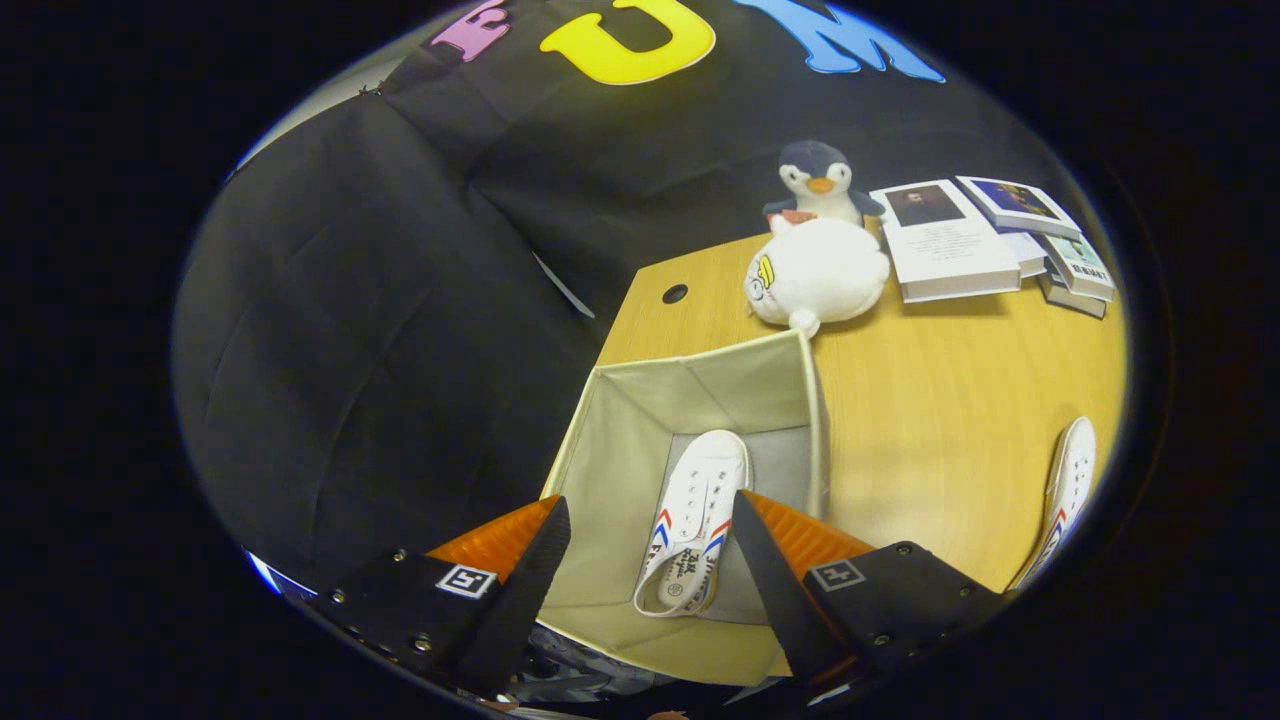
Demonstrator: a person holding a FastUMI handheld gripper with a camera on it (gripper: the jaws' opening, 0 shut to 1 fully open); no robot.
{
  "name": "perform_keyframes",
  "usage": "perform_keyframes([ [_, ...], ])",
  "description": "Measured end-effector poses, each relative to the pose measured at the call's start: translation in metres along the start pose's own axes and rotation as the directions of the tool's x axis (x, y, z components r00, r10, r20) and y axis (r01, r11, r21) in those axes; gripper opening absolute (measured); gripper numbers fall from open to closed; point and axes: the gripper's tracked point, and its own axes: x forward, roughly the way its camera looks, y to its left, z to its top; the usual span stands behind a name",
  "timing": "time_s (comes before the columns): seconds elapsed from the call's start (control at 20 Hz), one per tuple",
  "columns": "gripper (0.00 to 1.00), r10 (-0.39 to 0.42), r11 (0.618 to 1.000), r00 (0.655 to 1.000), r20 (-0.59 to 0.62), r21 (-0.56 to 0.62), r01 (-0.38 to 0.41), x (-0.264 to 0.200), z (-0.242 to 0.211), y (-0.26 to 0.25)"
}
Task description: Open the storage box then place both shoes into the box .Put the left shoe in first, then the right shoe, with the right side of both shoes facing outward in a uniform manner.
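We hold the gripper [650, 540] above the open storage box [700, 385], fingers apart and empty, having room to withdraw; one shoe [695, 520] lies inside, the other shoe [1065, 490] waits at three o'clock on the table [930, 400].

The gripper [650, 560] hangs over the near end of the open box [620, 400], its fingers spread apart with nothing between them but the view down into the box. One shoe [693, 520] lies on the floor of the box, toward its right wall, toe pointing far and heel near. The box stands at the near left corner of the table [930, 400]. The second shoe [1065, 490] lies on the table well to the right of the box. Just beyond the far right corner of the box sits a round plush toy [818, 272], and a penguin toy [818, 180] stands right behind it. Right of both toys lies a pile of books [990, 240]. A small hole [675, 294] sits in the tabletop near its far left corner.
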Motion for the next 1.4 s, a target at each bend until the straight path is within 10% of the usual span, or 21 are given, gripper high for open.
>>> perform_keyframes([
  [1.4,0.98,-0.364,0.93,0.926,0.103,0.097,0.355,-0.169,-0.011,-0.272],
])
